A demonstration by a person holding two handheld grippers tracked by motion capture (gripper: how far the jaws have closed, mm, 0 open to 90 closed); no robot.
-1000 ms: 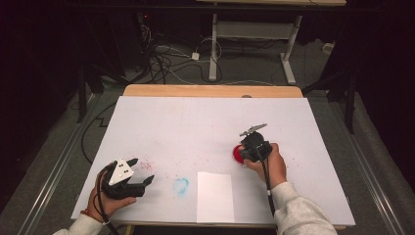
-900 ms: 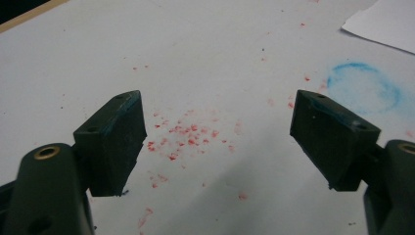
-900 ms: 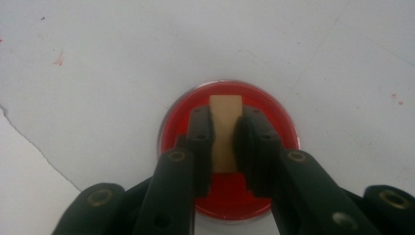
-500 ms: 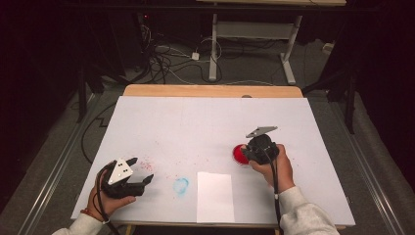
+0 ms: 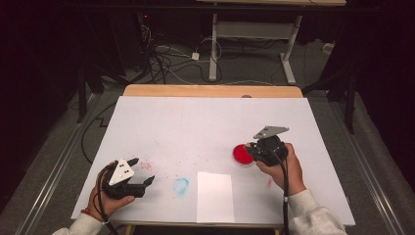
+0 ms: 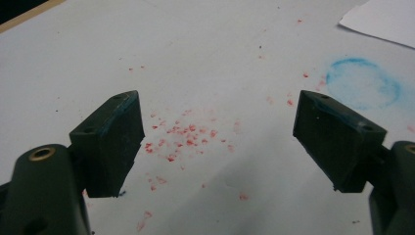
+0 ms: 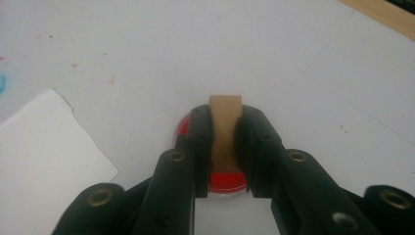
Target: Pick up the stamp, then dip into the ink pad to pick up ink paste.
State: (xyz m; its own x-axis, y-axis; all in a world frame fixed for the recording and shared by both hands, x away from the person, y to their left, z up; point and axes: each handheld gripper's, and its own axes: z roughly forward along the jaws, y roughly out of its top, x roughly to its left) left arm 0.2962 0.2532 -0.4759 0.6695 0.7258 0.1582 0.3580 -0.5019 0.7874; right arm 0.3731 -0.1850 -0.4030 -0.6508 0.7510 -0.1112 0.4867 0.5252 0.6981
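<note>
Movement since a second ago: right gripper (image 5: 252, 152) carried a little toward the right edge of the table (image 5: 195, 122) and raised slightly, away from its earlier place directly over the red ink pad (image 5: 241, 154). Pad itself unmoved, now showing more of its red face just left of the jaws. Left gripper (image 5: 141, 170) unchanged near the front left corner.

Reads as the lift after inking: tan wooden stamp (image 7: 225, 115) clamped firmly between the right jaws, standing up between the pads, with the red pad directly beneath and behind it in the right gripper view. Probably charged with red and ready for travel to the white sheet of paper (image 5: 215, 196), lying at the front edge, between the two hands. Whether the stamp's face has fully cleared the ink cannot be told.

Pose: right hand wrapped around the gripper body from behind, forearm entering from the bottom right, jaws aimed leftward and down at the pad. Left hand resting low on the table, jaws spread wide and holding nothing, pointed at a scatter of red specks (image 6: 183, 134), with a faint blue ring stain (image 6: 363, 83) off to one side.
</note>
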